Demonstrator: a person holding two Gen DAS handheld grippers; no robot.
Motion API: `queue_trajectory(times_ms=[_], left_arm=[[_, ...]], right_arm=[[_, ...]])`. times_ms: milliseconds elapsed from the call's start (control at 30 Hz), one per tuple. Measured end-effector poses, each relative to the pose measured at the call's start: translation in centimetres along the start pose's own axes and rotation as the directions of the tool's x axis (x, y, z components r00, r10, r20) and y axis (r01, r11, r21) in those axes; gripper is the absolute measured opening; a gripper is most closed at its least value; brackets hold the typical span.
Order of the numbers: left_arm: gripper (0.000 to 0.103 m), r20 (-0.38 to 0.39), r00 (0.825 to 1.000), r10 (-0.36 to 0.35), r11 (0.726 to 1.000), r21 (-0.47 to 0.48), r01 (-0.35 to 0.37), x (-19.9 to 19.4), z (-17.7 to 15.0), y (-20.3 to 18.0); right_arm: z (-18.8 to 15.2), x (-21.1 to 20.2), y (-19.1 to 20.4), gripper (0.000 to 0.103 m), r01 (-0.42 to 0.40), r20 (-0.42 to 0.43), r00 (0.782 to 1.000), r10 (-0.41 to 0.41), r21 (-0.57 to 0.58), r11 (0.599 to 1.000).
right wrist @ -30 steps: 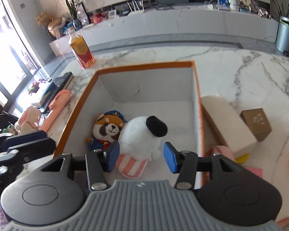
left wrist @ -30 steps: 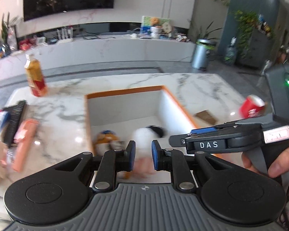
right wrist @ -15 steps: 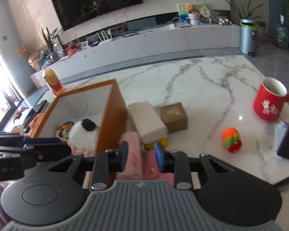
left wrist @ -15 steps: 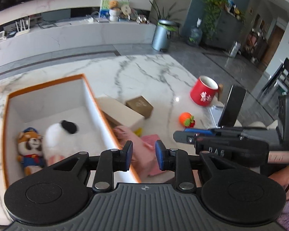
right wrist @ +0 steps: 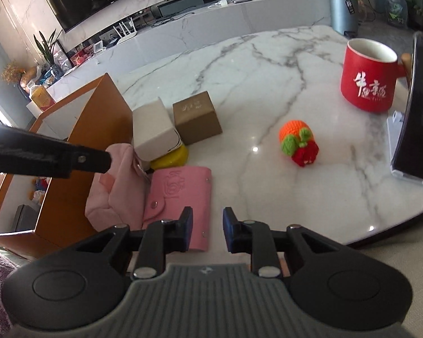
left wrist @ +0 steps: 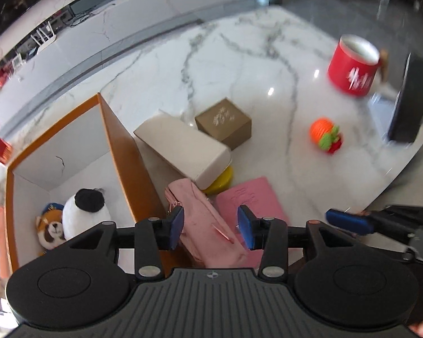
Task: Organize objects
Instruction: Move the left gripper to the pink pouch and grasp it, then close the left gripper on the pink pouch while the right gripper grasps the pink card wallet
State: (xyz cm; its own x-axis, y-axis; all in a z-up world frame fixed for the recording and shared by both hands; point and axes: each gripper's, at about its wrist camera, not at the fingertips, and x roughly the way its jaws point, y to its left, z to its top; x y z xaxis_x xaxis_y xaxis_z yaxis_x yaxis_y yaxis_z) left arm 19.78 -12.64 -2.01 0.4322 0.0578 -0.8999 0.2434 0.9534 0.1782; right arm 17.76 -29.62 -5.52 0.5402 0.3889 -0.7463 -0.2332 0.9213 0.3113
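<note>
My left gripper (left wrist: 210, 229) hovers over a pink pouch (left wrist: 206, 219) beside the orange box (left wrist: 121, 146). Its jaws are opening, with the pouch below and between them, and the pads are not pressing on it. One black finger (right wrist: 70, 159) of it shows in the right wrist view above the pouch (right wrist: 118, 186). My right gripper (right wrist: 207, 229) hangs near the table's front edge, its jaws opening from a narrow gap with nothing in it. Its left finger overlaps the corner of a pink card holder (right wrist: 177, 188). A white plush (left wrist: 84, 208) and a red-panda plush (left wrist: 50, 225) lie in the box.
A cream box (right wrist: 152, 129), a brown box (right wrist: 197, 118) and a yellow item (right wrist: 172, 157) sit behind the pouch. A knitted orange toy (right wrist: 297, 142), a red mug (right wrist: 366, 81) and a phone on a stand (right wrist: 417, 107) stand to the right. The table edge (right wrist: 394, 225) curves close by.
Both grippers swung right, from over the box and its plush toys to the pink items beside it. The left jaws widened; the right jaws narrowed.
</note>
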Motion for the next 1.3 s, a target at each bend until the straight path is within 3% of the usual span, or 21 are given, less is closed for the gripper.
queue_trajectory(times_ms=[167,333,400,667,767,833,900,1067,1300], left_arm=[[0.052,-0.092,0.995,0.032,0.998,0.057,-0.026,2.0,0.0,-1.2],[0.054,-0.087,0.992,0.093,0.993,0.084,-0.086,2.9,0.1,-2.2],[0.044,-0.084,0.99,0.112,0.989,0.109,-0.102,3.1,0.0,-2.5],[0.018,0.019,0.996,0.09,0.99,0.109,-0.091,1.5,-0.9,-2.2],[0.016,0.076,0.994,0.073,0.992,0.095,-0.08,0.3,-1.2,-1.6],[0.015,0.091,0.994,0.055,0.994,0.092,-0.064,-0.2,-1.5,-1.3],[0.015,0.102,0.993,0.057,0.992,0.103,-0.067,-0.2,-1.9,-1.4],[0.015,0.128,0.99,0.054,0.994,0.09,-0.066,0.1,-2.7,-1.3],[0.015,0.176,0.984,-0.007,0.997,0.075,-0.007,-0.5,-3.3,-1.7]], right_arm=[[-0.3,0.6,0.3,0.033,-0.041,-0.017,0.999,0.041,-0.024,0.999],[-0.7,1.5,0.6,0.037,-0.069,-0.045,0.997,0.067,-0.044,0.997],[-0.8,1.8,0.6,0.038,-0.065,-0.06,0.996,0.062,-0.044,0.997],[-1.4,3.0,1.0,0.051,-0.073,-0.076,0.995,0.067,-0.083,0.994],[-1.5,4.0,1.9,0.057,-0.057,-0.07,0.996,0.048,-0.125,0.991],[-1.6,4.7,2.5,0.072,-0.056,-0.068,0.997,0.047,-0.14,0.989],[-1.8,5.4,3.1,0.079,-0.055,-0.068,0.997,0.045,-0.154,0.986],[-2.7,6.2,4.1,0.08,-0.028,-0.035,0.999,0.02,-0.239,0.971],[-2.1,5.2,2.2,0.078,0.04,-0.067,0.996,-0.054,-0.186,0.982]])
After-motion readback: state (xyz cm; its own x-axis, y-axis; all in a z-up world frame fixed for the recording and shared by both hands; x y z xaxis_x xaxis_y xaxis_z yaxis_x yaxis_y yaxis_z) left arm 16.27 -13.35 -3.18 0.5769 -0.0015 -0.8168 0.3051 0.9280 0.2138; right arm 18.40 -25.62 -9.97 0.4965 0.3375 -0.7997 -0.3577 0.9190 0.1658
